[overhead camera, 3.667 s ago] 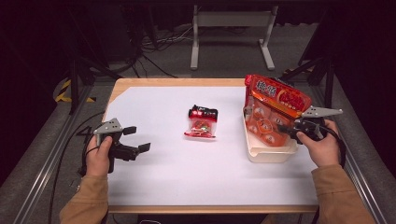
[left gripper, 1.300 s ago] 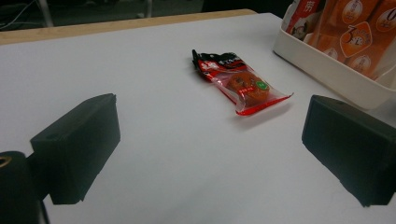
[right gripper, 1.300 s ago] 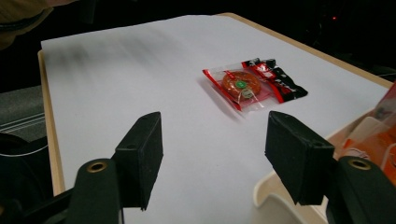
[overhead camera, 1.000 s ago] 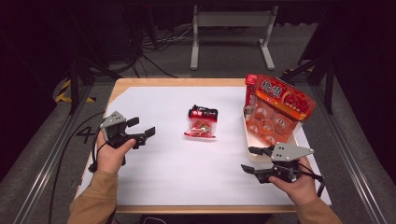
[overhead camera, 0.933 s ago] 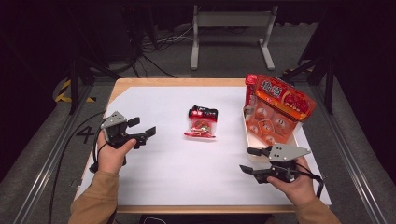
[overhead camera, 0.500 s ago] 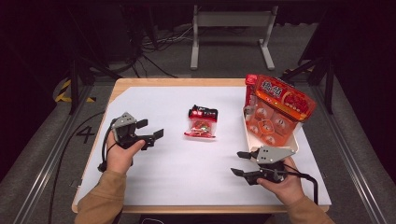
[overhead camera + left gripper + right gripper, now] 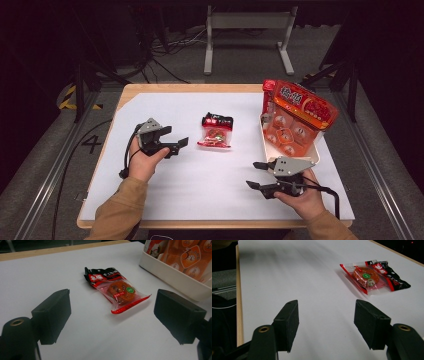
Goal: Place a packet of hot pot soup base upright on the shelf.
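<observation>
— Red and black film wraps the small snack packet, with a clear window over a round orange-brown cake and a green dot on it. White characters run along its dark end, too small for me to read.

— Where does it lie?

— Flat on the white worktop, about the middle, between the two hands. The left hand-held gripper points at it from just beside it, jaws apart and nothing between them. In the left gripper view the packet lies ahead of the gap, untouched.

— And the other one?

— The right hand-held gripper hovers near the front edge, well apart from the packet, jaws spread and empty; they have just opened a little further. Its own view shows the packet far off to the upper right.

— Any other print?

— A cream tray at the right holds an orange bag with large white characters on red that I cannot make out. In the left gripper view a "3" with a small clock shows on the bag.

— What has changed?

— A second ago the left hand was farther toward the left edge; it has closed in on the packet. The right hand has shifted left, away from the tray. Packet and tray lie as before.

— The room?

— Dark, with grey floor, cables and a metal stand behind the wood-edged worktop.
</observation>
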Action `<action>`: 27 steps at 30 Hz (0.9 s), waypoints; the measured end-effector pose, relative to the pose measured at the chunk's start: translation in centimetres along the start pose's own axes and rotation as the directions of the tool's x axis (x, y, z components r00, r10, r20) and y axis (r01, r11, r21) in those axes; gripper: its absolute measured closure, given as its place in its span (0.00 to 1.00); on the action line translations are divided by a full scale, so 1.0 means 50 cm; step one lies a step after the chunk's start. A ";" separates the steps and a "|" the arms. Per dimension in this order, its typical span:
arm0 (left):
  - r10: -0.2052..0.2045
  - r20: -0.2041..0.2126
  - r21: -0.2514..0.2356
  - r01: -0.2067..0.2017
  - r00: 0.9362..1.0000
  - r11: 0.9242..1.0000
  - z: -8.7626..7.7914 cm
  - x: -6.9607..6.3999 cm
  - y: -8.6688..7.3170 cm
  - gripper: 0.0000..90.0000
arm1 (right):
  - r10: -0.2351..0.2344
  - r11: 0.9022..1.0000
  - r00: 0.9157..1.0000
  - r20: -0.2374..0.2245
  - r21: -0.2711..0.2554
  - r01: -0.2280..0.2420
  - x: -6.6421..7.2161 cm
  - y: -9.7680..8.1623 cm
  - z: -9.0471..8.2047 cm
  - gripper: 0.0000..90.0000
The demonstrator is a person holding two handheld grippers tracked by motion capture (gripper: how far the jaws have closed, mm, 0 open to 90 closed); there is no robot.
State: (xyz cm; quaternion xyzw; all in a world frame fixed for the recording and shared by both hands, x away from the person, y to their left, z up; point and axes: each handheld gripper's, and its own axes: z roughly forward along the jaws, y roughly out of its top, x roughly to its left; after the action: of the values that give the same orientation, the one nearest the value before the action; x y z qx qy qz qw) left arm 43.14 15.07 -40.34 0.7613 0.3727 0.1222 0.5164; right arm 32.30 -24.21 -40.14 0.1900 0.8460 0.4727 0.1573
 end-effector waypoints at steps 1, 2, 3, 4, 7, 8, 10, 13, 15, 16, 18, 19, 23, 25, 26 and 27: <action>-0.006 0.008 0.008 0.006 1.000 1.000 0.007 0.001 0.003 0.17 | -0.001 1.000 1.000 0.002 0.003 0.001 0.000 0.000 0.000 0.41; -0.013 0.015 0.007 0.013 1.000 1.000 0.013 0.001 0.005 0.18 | -0.004 1.000 1.000 0.003 0.004 0.004 0.000 0.000 0.000 0.41; -0.021 0.030 0.007 0.021 0.999 1.000 0.020 0.001 0.007 0.19 | -0.005 1.000 1.000 0.003 0.005 0.005 0.000 0.000 0.000 0.41; -0.025 0.042 0.006 0.025 0.999 1.000 0.027 0.002 0.008 0.20 | -0.006 1.000 1.000 0.002 0.007 0.006 0.000 0.000 0.000 0.41; -0.037 0.053 0.020 0.036 0.998 0.999 0.051 0.001 0.007 0.21 | -0.006 1.000 1.000 0.007 0.011 0.006 0.001 -0.001 0.001 0.40; -0.037 0.053 0.020 0.036 0.998 0.999 0.051 0.001 0.007 0.21 | -0.006 1.000 1.000 0.007 0.011 0.006 0.001 -0.001 0.001 0.40; -0.051 0.061 0.035 0.049 0.997 0.998 0.067 -0.001 0.006 0.21 | -0.007 1.000 1.000 0.008 0.011 0.006 0.001 -0.001 0.001 0.40; -0.052 0.060 0.068 0.048 0.997 0.997 0.090 -0.004 0.009 0.21 | -0.010 1.000 1.000 0.011 0.011 0.009 0.001 0.000 0.000 0.40; -0.022 0.038 0.108 0.017 0.999 0.994 0.107 -0.008 0.013 0.24 | -0.012 1.000 1.000 0.013 0.008 0.012 0.000 0.001 -0.001 0.40; -0.022 0.038 0.108 0.017 0.999 0.994 0.107 -0.008 0.013 0.26 | -0.010 1.000 1.000 0.013 0.007 0.009 0.000 0.001 -0.002 0.40; -0.024 0.041 0.123 0.019 0.999 0.992 0.115 -0.008 0.014 0.31 | -0.006 1.000 1.000 0.012 0.006 0.006 -0.001 0.001 -0.003 0.40; -0.029 0.050 0.114 0.023 0.998 0.993 0.121 -0.007 0.013 0.31 | 0.000 1.000 1.000 0.009 0.001 0.000 -0.002 0.001 -0.005 0.40; -0.018 0.060 0.111 0.011 0.998 0.994 0.138 -0.005 0.012 0.35 | 0.003 1.000 1.000 0.012 0.005 -0.003 -0.004 0.000 -0.005 0.40; -0.024 0.063 0.115 0.017 0.998 0.993 0.148 -0.006 0.010 0.38 | -0.001 1.000 1.000 0.014 0.008 0.001 -0.004 0.000 -0.004 0.40; -0.027 0.063 0.119 0.019 0.998 0.993 0.151 -0.006 0.010 0.38 | -0.002 1.000 1.000 0.014 0.007 0.002 -0.004 0.000 -0.005 0.40; -0.022 0.062 0.119 0.015 0.998 0.993 0.157 -0.007 0.009 0.38 | -0.002 1.000 1.000 0.014 0.007 0.002 -0.004 0.000 -0.005 0.40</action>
State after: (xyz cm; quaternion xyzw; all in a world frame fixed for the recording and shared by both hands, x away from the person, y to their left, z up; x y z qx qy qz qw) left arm 47.58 9.28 -43.31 0.7907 0.3698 0.0709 0.4828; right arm 32.35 -24.49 -40.00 0.1930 0.8466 0.4684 0.1631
